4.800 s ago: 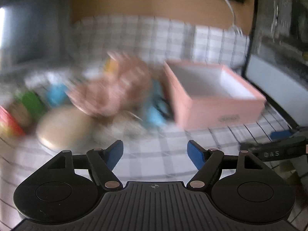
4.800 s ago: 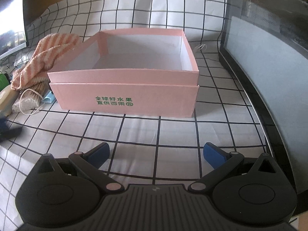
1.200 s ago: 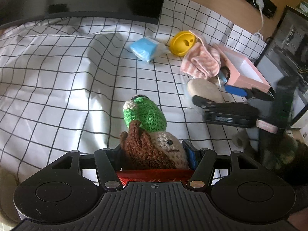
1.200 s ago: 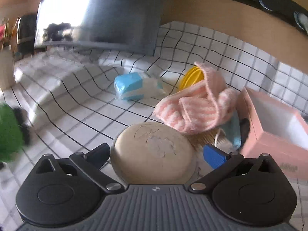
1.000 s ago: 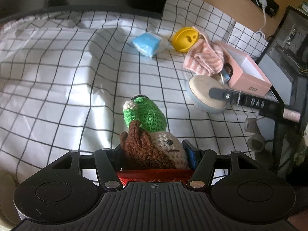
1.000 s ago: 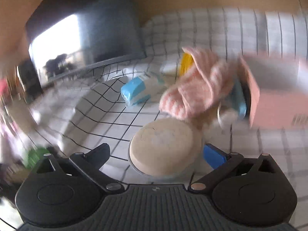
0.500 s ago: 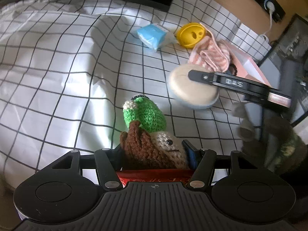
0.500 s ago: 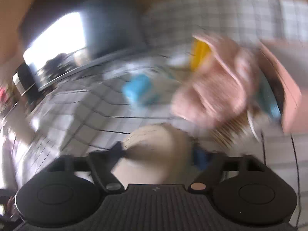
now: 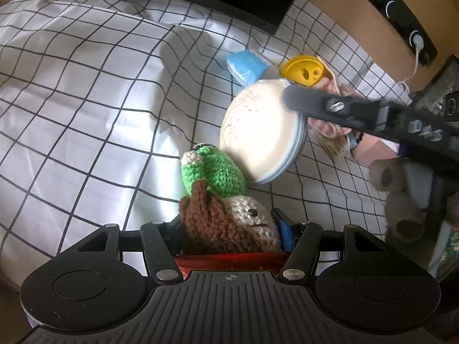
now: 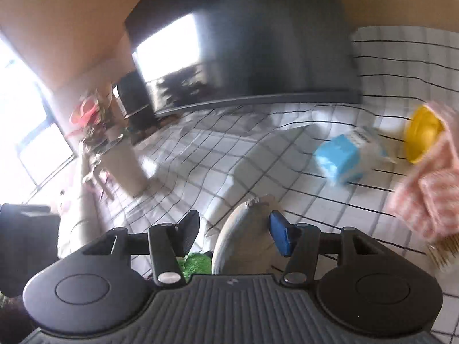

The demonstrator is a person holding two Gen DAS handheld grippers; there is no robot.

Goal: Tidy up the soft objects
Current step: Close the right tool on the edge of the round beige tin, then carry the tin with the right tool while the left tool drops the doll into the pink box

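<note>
Jaws of the left gripper clamp one crocheted doll; the right gripper pinches one round cushion. At one o'clock lie one blue packet, one yellow lid.

- Cloth: white, with a black grid of squares.
- Doll: crocheted, with brown hair, a beige face, a black bead eye, a green piece on top and red at the bottom.
- Pad: round, cream on the face, with a pale blue edge and thin dark scribbles.
- Packet: light blue.
- Yellow lid: bright yellow.
- Towel: pink with white stripes.
- Box: pink.
- Left gripper: black, with blue pads.
- Right gripper: black, 1 pad blue.
</note>
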